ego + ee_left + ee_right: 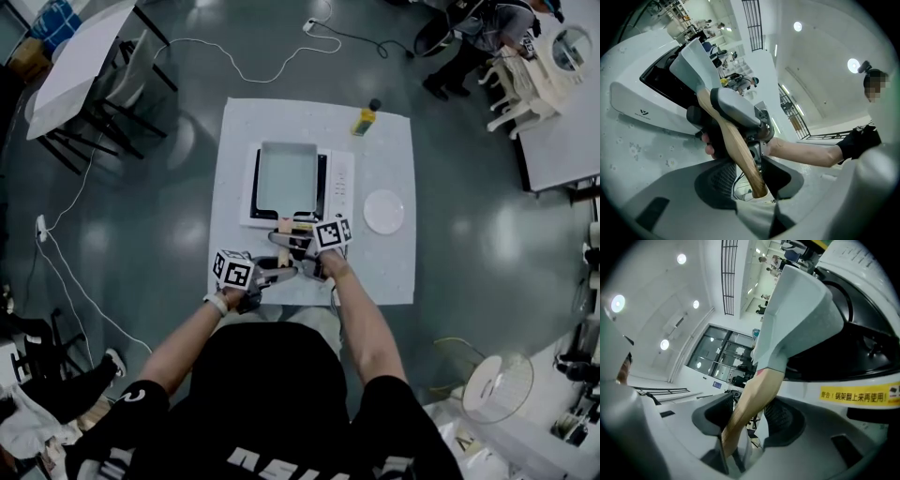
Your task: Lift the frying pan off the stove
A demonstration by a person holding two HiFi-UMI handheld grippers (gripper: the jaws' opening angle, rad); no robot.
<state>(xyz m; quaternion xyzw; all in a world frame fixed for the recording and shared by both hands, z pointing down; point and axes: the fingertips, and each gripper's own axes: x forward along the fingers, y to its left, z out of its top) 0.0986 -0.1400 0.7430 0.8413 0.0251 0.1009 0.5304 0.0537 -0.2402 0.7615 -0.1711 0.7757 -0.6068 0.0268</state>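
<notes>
Sitting on the white table (pixel 394 262), the stove (pixel 339 183) is topped by the frying pan (pixel 286 173), not yet raised, whose weight is carried well ahead of its wooden handle (pixel 736 145), so the pan could be tipped nose-down or scraped across the stove when pulled up. That handle is bracketed by the left gripper (pixel 750 169) and right gripper (pixel 747 412), both jaws about half closed with a gap left beside it, nothing clamped; a lift begun this loosely is judged likely to let the wood slip or twist out.
</notes>
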